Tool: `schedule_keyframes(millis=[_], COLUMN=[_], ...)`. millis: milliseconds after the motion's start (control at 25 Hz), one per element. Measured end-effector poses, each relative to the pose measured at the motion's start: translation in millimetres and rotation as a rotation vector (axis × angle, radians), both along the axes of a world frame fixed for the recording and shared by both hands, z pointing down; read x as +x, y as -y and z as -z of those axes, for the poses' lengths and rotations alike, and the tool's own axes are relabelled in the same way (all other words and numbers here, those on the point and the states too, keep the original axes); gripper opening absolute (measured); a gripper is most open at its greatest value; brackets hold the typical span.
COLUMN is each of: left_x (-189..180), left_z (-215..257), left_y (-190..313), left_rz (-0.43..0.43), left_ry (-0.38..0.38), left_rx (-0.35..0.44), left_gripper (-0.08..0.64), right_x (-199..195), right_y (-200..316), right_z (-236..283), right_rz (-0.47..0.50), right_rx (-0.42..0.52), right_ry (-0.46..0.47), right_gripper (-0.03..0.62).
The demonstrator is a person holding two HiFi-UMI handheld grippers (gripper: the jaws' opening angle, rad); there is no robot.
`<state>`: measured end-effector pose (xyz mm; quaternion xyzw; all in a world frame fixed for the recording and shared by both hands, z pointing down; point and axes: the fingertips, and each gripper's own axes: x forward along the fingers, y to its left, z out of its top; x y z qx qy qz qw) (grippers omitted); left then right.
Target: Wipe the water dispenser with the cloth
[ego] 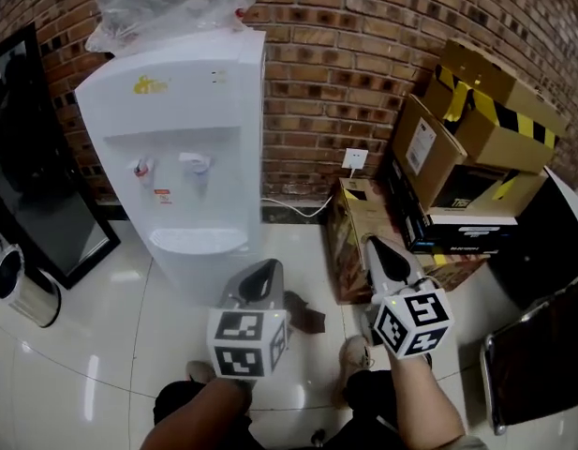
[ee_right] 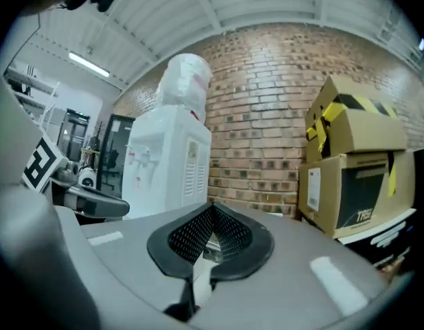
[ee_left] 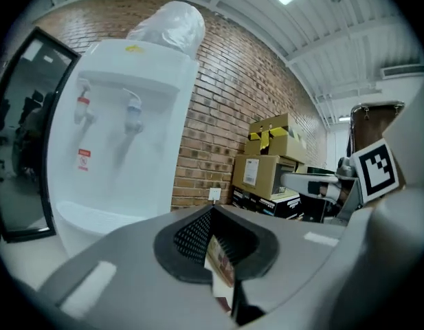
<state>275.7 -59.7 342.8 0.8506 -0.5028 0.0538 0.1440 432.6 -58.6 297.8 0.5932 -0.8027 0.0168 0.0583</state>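
Observation:
The white water dispenser (ego: 176,139) stands against the brick wall with two taps and a drip tray; it also shows as the dispenser (ee_left: 122,115) and the dispenser (ee_right: 167,163). A dark brown cloth (ego: 305,313) lies on the white floor tiles between my two grippers. My left gripper (ego: 266,272) hovers just left of it and points at the dispenser's base, its tips (ee_left: 213,208) closed together. My right gripper (ego: 379,247) is raised beside the floor box, its tips (ee_right: 213,206) also closed, with nothing held. Neither gripper touches the cloth.
Stacked cardboard boxes (ego: 476,148) fill the right corner, with another box (ego: 354,232) on the floor by a wall socket (ego: 355,159). A dark glass door (ego: 26,176) and a metal bin (ego: 22,284) stand left. A chair (ego: 541,364) is at the right.

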Motion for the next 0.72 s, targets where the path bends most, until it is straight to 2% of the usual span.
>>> schedule_keyframes(millis=[80, 160, 240, 440, 720], left_x=[5, 12, 15, 24, 40], left_z=[6, 16, 18, 10, 12], left_y=[-9, -7, -1, 9, 12], left_rz=[-0.026, -0.049, -0.049, -0.070, -0.093], left_ry=[0.037, 0.129, 0.188, 0.180, 0.181], left_rx=[0.041, 0.128, 0.175, 0.151, 0.180], left_gripper=[0.000, 0.000, 0.000, 0.000, 0.000], right_x=[-9, -18, -24, -29, 5], right_y=[-13, -15, -16, -27, -30], right_z=[0, 1, 5, 9, 15], right_rz=[0.016, 0.039, 0.063, 0.090, 0.021], right_rx=[0.024, 0.035, 0.043, 0.050, 0.058], right_ry=[-0.010, 0.000, 0.006, -0.036, 0.000], right_gripper=[0.014, 0.014, 0.014, 0.014, 0.014])
